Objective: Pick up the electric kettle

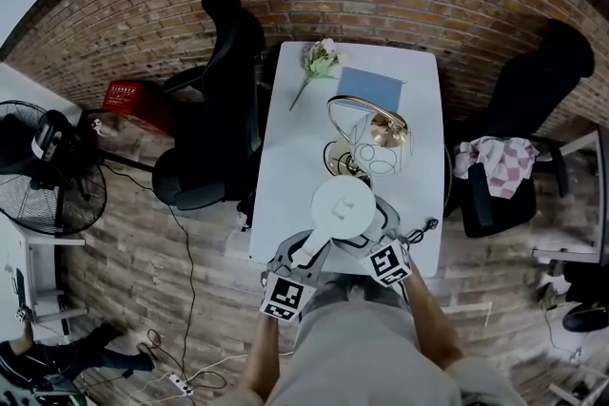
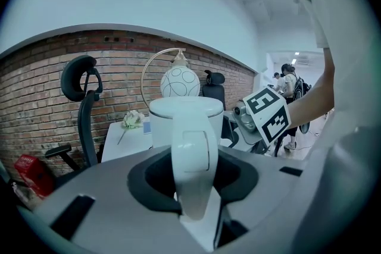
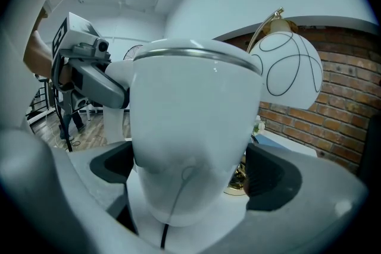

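The white electric kettle (image 1: pixel 343 204) is at the near end of the white table (image 1: pixel 285 176), seen from above by its round lid. My left gripper (image 1: pixel 306 252) is shut on the kettle's handle (image 2: pixel 193 163), which runs upright between its jaws, with the body (image 2: pixel 184 113) behind. My right gripper (image 1: pixel 381 228) reaches in from the right. Its jaws stand wide around the kettle's lower body (image 3: pixel 190 116), with the dark pads (image 3: pixel 110 163) against its sides. A thin cord (image 3: pixel 172 211) hangs down the kettle's front. Whether the kettle rests on the table is hidden.
A globe lamp (image 1: pixel 381 143) with a brass arc stands just behind the kettle. Farther back lie a flower (image 1: pixel 321 60) and a blue pad (image 1: pixel 369 87). Black chairs (image 1: pixel 214 109) flank the table; the right one holds a checked cloth (image 1: pixel 500 162). A fan (image 1: pixel 43 176) stands at the left.
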The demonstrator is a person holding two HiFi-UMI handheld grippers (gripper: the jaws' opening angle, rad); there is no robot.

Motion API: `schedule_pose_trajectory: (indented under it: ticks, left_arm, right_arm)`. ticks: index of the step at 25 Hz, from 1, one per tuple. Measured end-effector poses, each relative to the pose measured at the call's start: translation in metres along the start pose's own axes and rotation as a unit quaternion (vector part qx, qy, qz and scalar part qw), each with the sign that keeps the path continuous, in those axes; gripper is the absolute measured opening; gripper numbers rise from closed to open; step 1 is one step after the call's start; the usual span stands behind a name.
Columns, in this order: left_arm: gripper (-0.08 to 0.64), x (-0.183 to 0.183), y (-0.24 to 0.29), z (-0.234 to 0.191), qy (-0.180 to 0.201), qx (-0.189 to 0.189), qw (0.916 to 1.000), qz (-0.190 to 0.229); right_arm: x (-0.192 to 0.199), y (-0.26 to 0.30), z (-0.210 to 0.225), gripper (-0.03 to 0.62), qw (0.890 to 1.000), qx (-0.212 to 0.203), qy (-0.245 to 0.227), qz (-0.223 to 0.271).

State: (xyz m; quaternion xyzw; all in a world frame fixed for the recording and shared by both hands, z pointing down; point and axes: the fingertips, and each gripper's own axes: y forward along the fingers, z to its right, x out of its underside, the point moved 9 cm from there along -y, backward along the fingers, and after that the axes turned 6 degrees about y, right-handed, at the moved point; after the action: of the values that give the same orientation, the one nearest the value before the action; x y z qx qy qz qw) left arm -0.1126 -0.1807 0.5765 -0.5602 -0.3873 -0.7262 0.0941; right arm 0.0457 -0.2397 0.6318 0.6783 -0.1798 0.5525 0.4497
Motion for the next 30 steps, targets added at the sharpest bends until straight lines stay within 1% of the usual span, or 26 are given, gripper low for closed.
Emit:
schedule_pose_trajectory:
  ticks: [5, 17, 20, 25, 30]
  left_arm:
    - [0.124, -0.002, -0.001, 0.001, -0.001, -0.006, 1.0, 0.0]
    - [0.124, -0.006, -0.003, 0.006, -0.009, -0.016, 0.9998, 0.011]
    - [0.124, -0.008, -0.005, 0.008, -0.012, -0.02, 0.9996, 0.013]
    - [0.124, -0.011, -0.011, 0.012, -0.019, -0.033, 0.999, 0.021]
    - [0.124, -0.017, -0.016, 0.017, -0.019, -0.052, 0.9982, 0.024]
  right_arm:
    - [-0.005, -0.002, 0.001, 0.578, 1.0, 0.0, -0.01, -0.006]
    - [-0.008, -0.006, 0.002, 0.571, 1.0, -0.005, -0.029, -0.001]
    - [-0.009, -0.008, 0.001, 0.569, 1.0, -0.008, -0.025, 0.002]
    - [-0.018, -0.011, 0.0, 0.568, 0.999, -0.019, -0.037, 0.008]
    - [-0.024, -0.013, 0.0, 0.568, 0.998, -0.03, -0.048, 0.014]
